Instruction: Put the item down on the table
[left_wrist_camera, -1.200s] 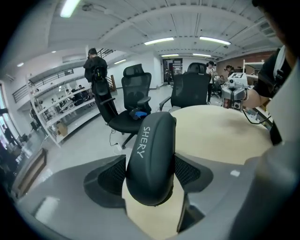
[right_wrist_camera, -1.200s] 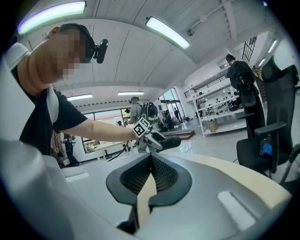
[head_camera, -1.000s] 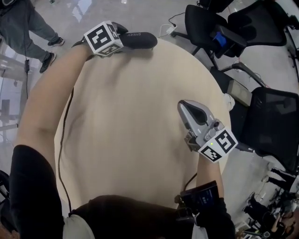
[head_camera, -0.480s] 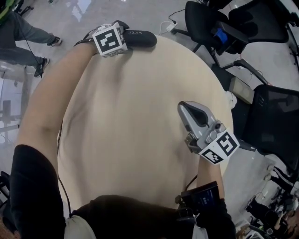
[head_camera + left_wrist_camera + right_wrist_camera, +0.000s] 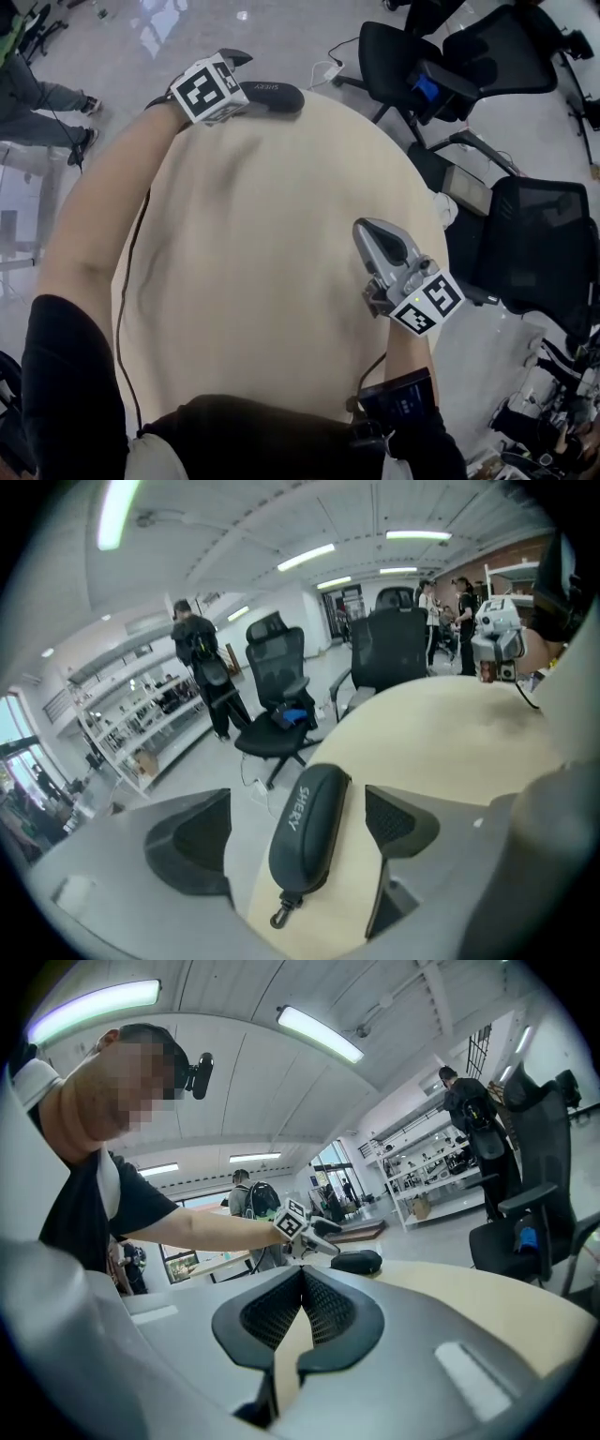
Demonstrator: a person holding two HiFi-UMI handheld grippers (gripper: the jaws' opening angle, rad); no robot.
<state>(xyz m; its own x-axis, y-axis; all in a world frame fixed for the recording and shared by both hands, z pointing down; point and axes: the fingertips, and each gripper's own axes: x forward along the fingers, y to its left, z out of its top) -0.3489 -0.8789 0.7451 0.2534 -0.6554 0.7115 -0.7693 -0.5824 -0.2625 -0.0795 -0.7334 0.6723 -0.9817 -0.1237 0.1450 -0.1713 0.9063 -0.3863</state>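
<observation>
Case (image 5: 305, 836), single, on table (image 5: 281, 234) between left tongs (image 5: 300, 825), just opened wide; right tongs (image 5: 302, 1307) pinched.

In the head view, the left gripper (image 5: 234, 82) hides the case's (image 5: 278, 95) clip end.

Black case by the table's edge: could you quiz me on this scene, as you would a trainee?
1. True or false: the left hand-held gripper is clamped on the black case.
2. The case lies: A) on a chair; B) at the edge of the round table; C) on the floor.
3. What does the right hand-held gripper hold?
Key: 1 false: its jaws have just been opening and stand apart, the case lying free between them. 2 B. 3 nothing; its jaws are shut.
</observation>
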